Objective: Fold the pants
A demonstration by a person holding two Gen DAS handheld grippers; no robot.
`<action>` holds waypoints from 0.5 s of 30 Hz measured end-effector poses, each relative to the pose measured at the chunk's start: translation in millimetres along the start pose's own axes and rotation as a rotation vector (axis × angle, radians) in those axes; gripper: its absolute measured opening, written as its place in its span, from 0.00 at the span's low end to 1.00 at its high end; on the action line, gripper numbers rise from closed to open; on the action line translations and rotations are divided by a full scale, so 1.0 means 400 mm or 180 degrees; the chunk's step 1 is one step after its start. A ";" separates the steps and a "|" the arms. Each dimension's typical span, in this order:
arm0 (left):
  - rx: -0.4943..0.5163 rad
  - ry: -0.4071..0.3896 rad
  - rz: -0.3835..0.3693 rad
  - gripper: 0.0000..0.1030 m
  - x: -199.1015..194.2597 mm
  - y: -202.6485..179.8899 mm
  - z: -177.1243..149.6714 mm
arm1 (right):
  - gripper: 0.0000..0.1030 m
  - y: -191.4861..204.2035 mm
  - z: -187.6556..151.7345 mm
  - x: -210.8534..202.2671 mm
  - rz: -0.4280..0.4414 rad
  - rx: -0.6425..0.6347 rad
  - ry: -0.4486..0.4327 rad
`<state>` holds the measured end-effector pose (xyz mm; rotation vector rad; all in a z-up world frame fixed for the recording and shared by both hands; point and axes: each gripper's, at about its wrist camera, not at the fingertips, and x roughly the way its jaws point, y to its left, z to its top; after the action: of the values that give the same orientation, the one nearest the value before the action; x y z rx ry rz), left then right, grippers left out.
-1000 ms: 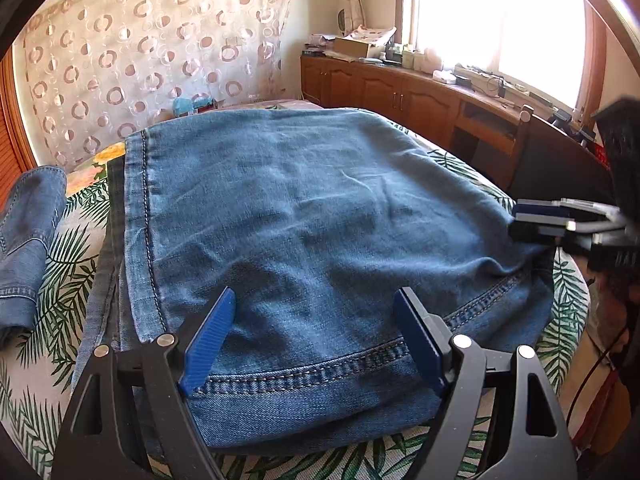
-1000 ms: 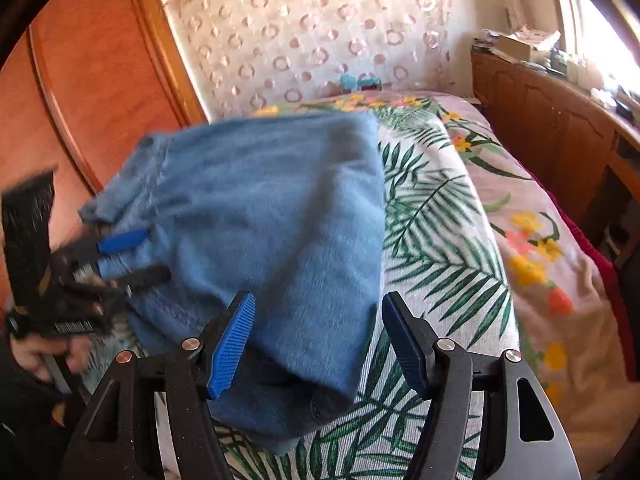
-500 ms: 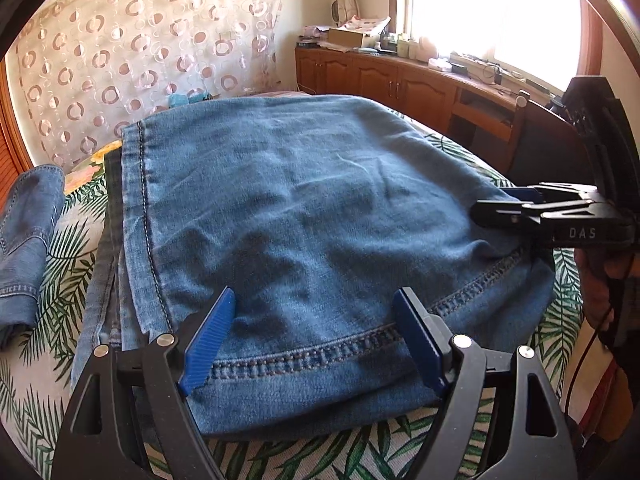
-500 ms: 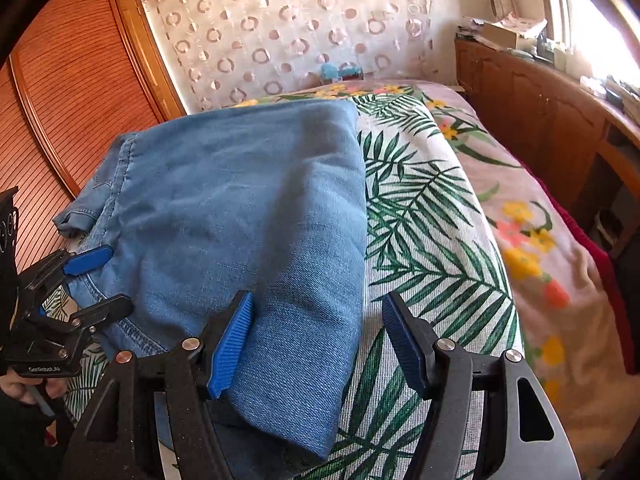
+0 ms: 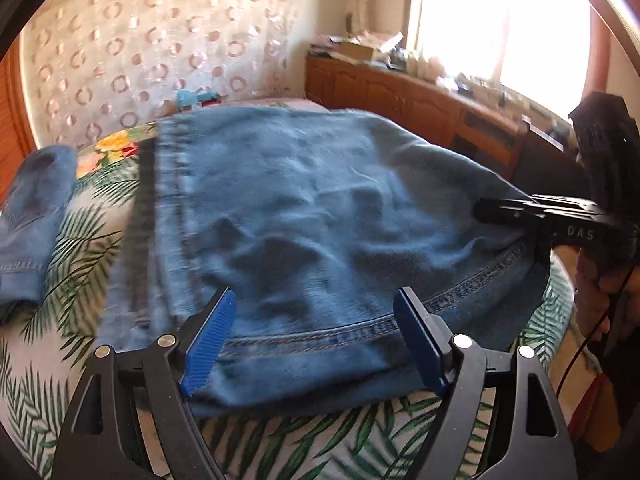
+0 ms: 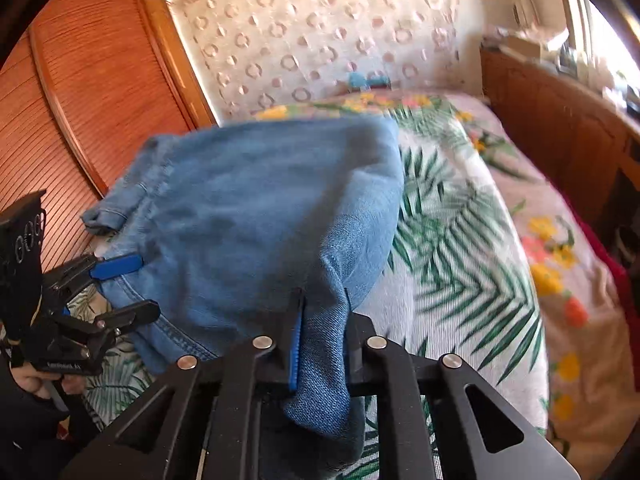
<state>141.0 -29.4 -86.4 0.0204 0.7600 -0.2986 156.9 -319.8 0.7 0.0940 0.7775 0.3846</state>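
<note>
The folded blue jeans (image 5: 320, 216) lie on a bed (image 6: 460, 280) covered with a palm-leaf and flower print spread. The right gripper (image 6: 320, 320) has just been closing, and its blue-padded fingers (image 6: 295, 344) now pinch a bunched corner of the denim at the near right edge of the pile. The left gripper (image 5: 312, 332) hangs over the stitched hem at the near edge, its fingers (image 5: 208, 344) spread wide with denim below them but not squeezed. A second denim piece (image 5: 32, 220) lies apart at the bed's left side.
</note>
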 end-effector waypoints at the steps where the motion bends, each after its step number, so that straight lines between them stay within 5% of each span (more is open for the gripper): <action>1: -0.0034 0.0026 0.0015 0.79 -0.006 0.015 -0.004 | 0.13 0.005 0.007 -0.013 0.0040 -0.0002 -0.0049; 15: -0.0389 -0.0191 0.0259 0.79 -0.140 0.167 -0.049 | 0.10 0.194 0.116 -0.068 0.0321 -0.0488 -0.0373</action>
<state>107.5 51.4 -68.4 -0.0724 0.7149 -0.1743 148.4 -255.3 69.2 0.0118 0.6270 0.5284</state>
